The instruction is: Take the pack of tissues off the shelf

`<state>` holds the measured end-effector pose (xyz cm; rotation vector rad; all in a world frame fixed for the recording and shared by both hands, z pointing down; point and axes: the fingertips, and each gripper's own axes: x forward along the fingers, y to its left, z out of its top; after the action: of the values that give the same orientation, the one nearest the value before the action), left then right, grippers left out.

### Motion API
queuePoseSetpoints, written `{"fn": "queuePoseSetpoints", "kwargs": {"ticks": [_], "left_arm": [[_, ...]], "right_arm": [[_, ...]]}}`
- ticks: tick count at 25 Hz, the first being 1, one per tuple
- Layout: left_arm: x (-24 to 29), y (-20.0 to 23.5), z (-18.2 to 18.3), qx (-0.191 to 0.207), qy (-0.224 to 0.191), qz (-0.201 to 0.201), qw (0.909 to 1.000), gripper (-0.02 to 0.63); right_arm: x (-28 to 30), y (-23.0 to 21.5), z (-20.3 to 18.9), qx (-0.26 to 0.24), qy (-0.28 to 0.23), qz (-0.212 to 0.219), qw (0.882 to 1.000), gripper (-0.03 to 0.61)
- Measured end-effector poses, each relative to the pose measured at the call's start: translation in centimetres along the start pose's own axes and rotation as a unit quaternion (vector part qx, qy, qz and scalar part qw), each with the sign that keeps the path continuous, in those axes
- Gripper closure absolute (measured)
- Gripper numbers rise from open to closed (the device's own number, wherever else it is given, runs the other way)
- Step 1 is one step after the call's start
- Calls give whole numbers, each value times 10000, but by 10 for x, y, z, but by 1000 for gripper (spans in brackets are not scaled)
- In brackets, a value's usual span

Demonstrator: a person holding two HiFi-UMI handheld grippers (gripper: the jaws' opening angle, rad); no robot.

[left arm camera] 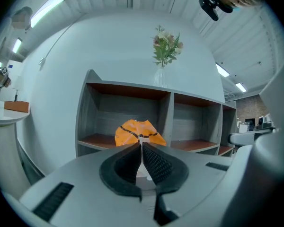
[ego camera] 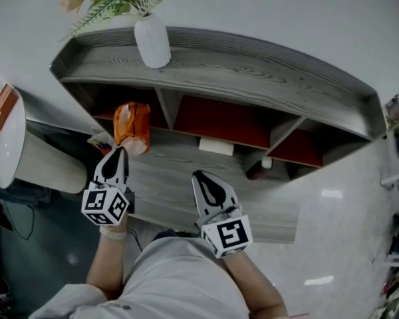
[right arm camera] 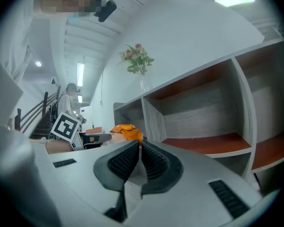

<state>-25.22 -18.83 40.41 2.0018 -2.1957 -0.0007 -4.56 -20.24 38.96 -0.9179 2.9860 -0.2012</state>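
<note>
Grey wooden shelf [ego camera: 253, 72], red-brown compartment floors, spanning the head view from 9 to 3 o'clock. Right gripper [ego camera: 199, 177], 6 o'clock, jaws together, nothing between them. Left gripper [ego camera: 120, 151], 8 o'clock, jaws pinched on the near edge of the pack of tissues [ego camera: 132, 126]. White vase [ego camera: 152, 42] with flowers, on the shelf top, 11 o'clock. Pack of tissues, orange, 10 o'clock, at the mouth of the left compartment.
</note>
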Motion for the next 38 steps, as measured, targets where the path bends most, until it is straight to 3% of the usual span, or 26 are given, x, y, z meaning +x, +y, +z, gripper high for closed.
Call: {"fn": "queuePoseSetpoints", "kwargs": {"ticks": [9,19,26,38], "left_arm": [[-51,-22,-12,-175,-13,-165,9997,588],[-61,-97,-20,-217,33,-1087,9938,588],[-46,-152,-13,-211,-9,-1858,9824,588],[-17,-228,-11,-186,61,-2960,9550,588]], "right_arm": [[-27,11,-11,30,63,87,9999,552],[-76,-7,-10,15,-27,-386,9992,552],[-115,-35,-3,8,-138,-1006,9948,552],[-169,-79,8,-69,-273,-2025,9789,552]]}}
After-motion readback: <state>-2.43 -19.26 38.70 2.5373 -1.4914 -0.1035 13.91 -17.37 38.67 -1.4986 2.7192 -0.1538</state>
